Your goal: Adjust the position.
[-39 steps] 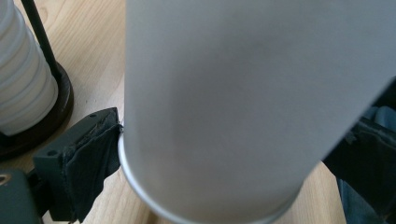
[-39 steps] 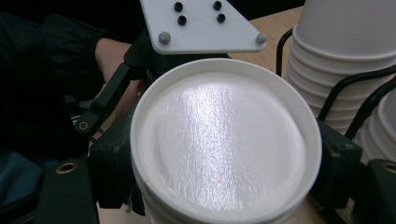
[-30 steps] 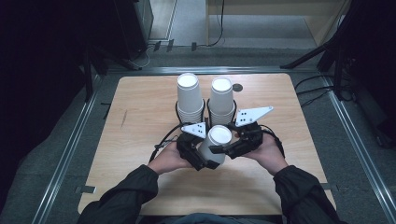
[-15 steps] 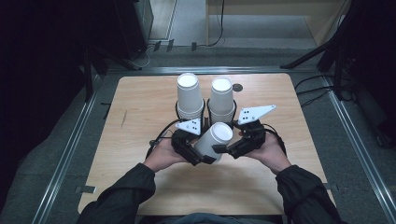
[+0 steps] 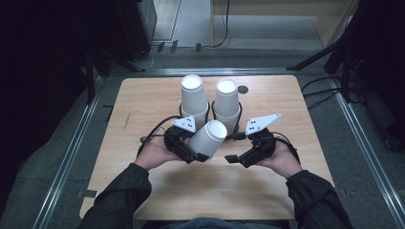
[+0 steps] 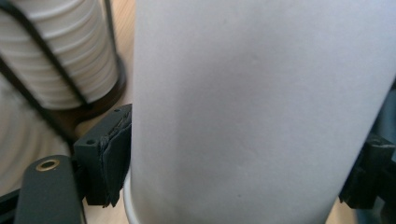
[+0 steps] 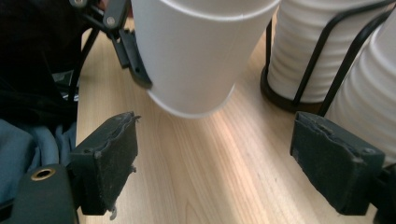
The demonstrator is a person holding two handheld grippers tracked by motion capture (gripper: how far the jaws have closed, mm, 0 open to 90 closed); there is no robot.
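Now that the right tongs (image 5: pixel 232 159) have just opened and let go, the cup (image 5: pixel 206 138) sits tilted in the left tongs (image 5: pixel 191 151) alone, clamped and free to go onto a stack (image 5: pixel 194 98).

Count: 2 cup stacks (image 5: pixel 194 98) (image 5: pixel 227 101) in wire holders, 1 loose paper cup (image 5: pixel 207 138), 2 grippers (image 5: pixel 184 145) (image 5: pixel 243 155), 1 tabletop (image 5: pixel 143 105).

near table (image 5: pixel 200 191) free | far: cup stacks (image 5: pixel 193 95) block
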